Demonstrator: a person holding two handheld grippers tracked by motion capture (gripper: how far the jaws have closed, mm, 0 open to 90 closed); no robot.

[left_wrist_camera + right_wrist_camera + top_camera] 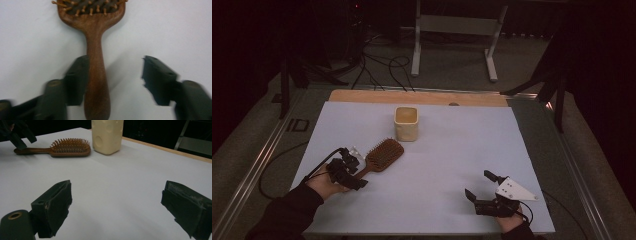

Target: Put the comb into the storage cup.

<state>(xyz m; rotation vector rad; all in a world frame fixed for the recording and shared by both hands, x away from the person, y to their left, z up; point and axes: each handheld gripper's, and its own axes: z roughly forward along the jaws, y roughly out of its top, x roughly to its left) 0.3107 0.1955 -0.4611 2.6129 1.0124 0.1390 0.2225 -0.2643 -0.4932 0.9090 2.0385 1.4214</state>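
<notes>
A wooden hairbrush [382, 154] lies bristles up on the white table sheet [437, 160], left of centre, its handle pointing toward the person. My left gripper [356, 172] sits over that handle, jaws apart. In the left gripper view the hairbrush handle [96, 75] runs between the jaws of my left gripper [113, 62], close against the left one and well apart from the right one. My right gripper [477, 183] rests open near the front right edge with nothing between its fingers. In the right gripper view my right gripper [117, 185] faces bare sheet, with the hairbrush [67, 147] far off.
A cream square cup [406, 123] stands upright behind the brush head, also seen as the cream cup [107, 135] in the right gripper view. A wooden strip [417, 97] borders the table's far edge. Cables and a metal stand lie on the floor beyond.
</notes>
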